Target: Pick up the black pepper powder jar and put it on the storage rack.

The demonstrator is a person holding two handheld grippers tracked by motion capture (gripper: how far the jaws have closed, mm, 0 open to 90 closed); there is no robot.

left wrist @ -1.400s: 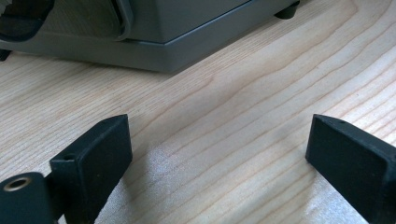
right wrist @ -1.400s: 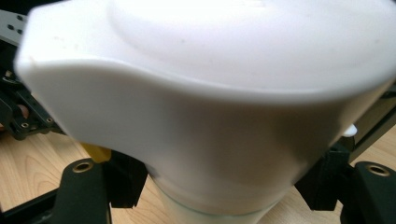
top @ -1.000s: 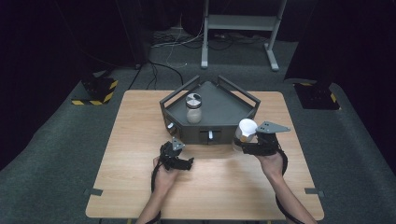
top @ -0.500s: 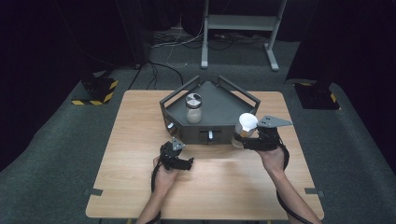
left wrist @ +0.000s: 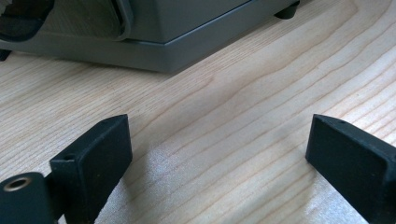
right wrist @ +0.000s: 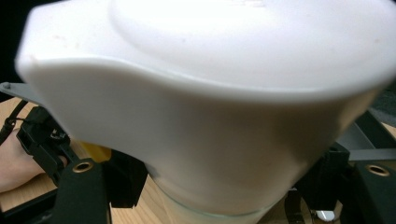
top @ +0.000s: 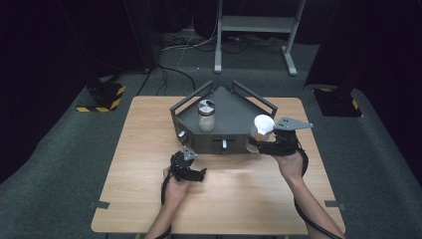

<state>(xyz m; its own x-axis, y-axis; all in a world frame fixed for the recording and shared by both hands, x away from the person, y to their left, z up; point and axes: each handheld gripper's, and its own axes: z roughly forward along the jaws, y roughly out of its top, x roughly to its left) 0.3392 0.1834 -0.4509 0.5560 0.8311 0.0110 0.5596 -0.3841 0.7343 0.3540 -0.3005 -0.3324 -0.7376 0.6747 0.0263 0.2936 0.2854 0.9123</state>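
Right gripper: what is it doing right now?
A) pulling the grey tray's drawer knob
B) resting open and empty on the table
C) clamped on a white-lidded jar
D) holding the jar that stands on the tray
C: the right gripper is shut on the white-lidded jar, lifted beside the grey tray.

Matt grained wood table (top: 259, 199); smooth glossy white plastic lid (right wrist: 205, 93).

We see table (top: 234, 199) lit from above, surroundings near black | white lid (right wrist: 210, 93) blown out, blurred at close range | jaw shadows soft on sharp wood grain
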